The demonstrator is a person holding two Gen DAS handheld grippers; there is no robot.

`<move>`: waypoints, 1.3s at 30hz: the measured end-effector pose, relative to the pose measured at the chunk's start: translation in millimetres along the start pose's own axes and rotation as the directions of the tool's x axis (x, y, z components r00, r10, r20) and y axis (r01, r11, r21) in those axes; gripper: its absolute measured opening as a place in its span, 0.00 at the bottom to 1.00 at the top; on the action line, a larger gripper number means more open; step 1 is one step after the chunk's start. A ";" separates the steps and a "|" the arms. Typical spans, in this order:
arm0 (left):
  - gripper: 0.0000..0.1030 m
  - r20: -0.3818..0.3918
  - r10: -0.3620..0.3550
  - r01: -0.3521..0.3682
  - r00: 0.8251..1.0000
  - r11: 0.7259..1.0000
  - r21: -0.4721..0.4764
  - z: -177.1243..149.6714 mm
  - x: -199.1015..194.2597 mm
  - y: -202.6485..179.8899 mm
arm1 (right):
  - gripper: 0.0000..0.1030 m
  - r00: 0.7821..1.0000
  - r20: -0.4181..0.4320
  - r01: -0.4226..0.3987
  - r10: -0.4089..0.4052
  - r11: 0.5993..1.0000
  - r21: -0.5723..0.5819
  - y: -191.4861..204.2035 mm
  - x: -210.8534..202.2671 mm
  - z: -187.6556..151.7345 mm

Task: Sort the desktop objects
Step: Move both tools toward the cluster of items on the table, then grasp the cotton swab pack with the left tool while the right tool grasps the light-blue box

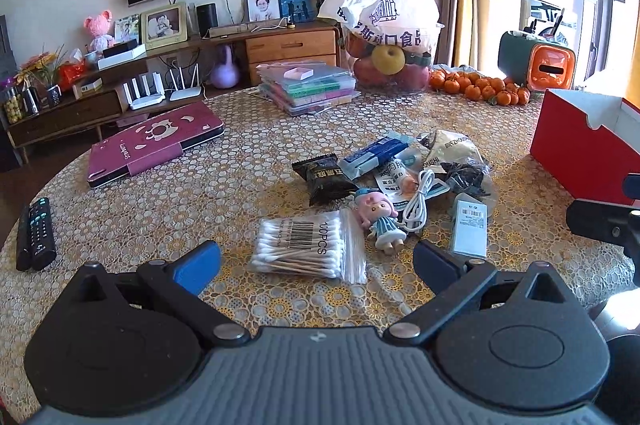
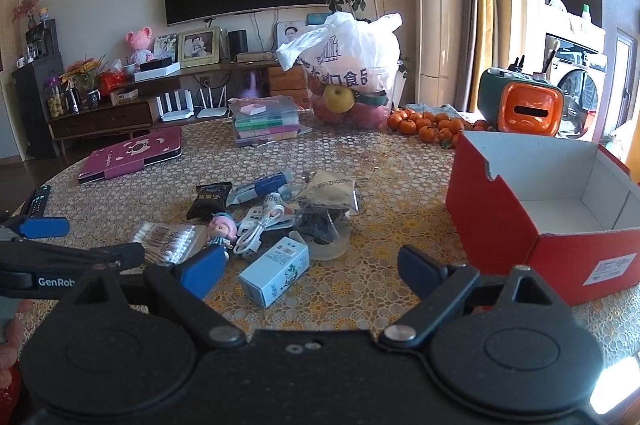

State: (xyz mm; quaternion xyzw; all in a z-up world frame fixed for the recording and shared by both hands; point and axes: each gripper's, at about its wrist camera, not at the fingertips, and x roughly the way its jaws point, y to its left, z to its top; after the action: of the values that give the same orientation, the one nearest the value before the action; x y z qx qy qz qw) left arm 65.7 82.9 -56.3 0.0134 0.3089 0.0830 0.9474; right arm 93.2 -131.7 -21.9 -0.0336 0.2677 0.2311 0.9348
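Note:
A pile of small objects lies mid-table: a bag of cotton swabs (image 1: 308, 249), a pink-haired doll (image 1: 380, 219), a white cable (image 1: 418, 203), a black snack packet (image 1: 322, 179), a blue pouch (image 1: 376, 153), a light blue carton (image 1: 468, 229) and a beige packet (image 1: 452, 149). An open red box (image 2: 548, 213) stands at the right, nothing visible inside. My left gripper (image 1: 316, 265) is open and empty, just short of the swab bag. My right gripper (image 2: 310, 271) is open and empty, with the light blue carton (image 2: 276, 269) between its fingers' line. The left gripper (image 2: 44, 229) shows at left there.
A maroon tablet case (image 1: 154, 143) and two remotes (image 1: 36, 233) lie at the left. A stack of plastic cases (image 1: 306, 87), a bag of fruit (image 1: 390, 33), tangerines (image 1: 480, 87) and an orange-green holder (image 1: 536, 59) stand along the far edge.

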 end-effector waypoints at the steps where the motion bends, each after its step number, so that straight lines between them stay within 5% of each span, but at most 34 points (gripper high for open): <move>1: 1.00 0.001 0.003 -0.003 1.000 1.000 0.009 -0.8 4.4 -0.1 | 0.90 1.000 -0.003 -0.001 0.001 1.000 -0.004 1.3 2.7 0.6; 19: 1.00 -0.078 -0.045 0.047 0.996 0.998 0.029 -7.8 69.1 12.7 | 0.90 0.997 -0.069 0.021 -0.023 0.999 -0.024 23.3 64.2 2.0; 39: 1.00 -0.092 -0.058 0.062 0.994 0.997 0.037 -11.3 96.4 20.1 | 0.89 0.984 -0.163 0.067 -0.071 0.997 -0.028 29.6 122.7 -7.4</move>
State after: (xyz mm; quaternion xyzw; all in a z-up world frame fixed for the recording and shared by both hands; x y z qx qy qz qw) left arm 132.7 118.5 -120.1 0.0194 0.3537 0.0490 0.9339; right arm 168.2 -55.9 -89.7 -0.0723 0.3398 0.1981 0.9165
